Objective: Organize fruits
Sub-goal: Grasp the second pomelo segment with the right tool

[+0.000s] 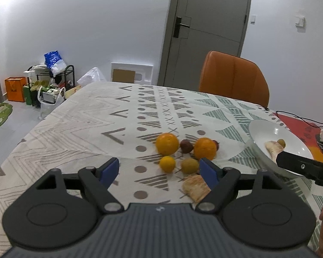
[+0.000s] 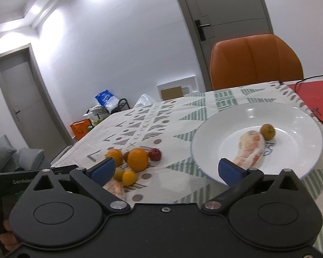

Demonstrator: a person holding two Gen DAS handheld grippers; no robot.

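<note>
Two oranges [image 1: 167, 143] [image 1: 205, 148], a small orange [image 1: 167, 163], a yellow-green fruit [image 1: 190, 166], a dark red fruit [image 1: 186, 146] and a peeled pomelo piece [image 1: 196, 188] lie clustered on the tablecloth. My left gripper [image 1: 159, 171] stands open just short of them, its pads touching nothing. The white plate [image 2: 204, 142] holds a pomelo segment [image 2: 250, 148] and a small green fruit [image 2: 267, 131]. My right gripper [image 2: 166, 171] is wide open at the plate's near rim, nothing between its fingers. The fruit cluster [image 2: 137, 159] lies to its left.
An orange chair [image 1: 233, 76] stands at the table's far edge. A black cable [image 2: 312, 78] runs over a red mat [image 2: 318, 94] at the right. Bags and a rack [image 1: 51, 81] sit on the floor at the back left. The right gripper's body [image 1: 303, 167] reaches in beside the plate.
</note>
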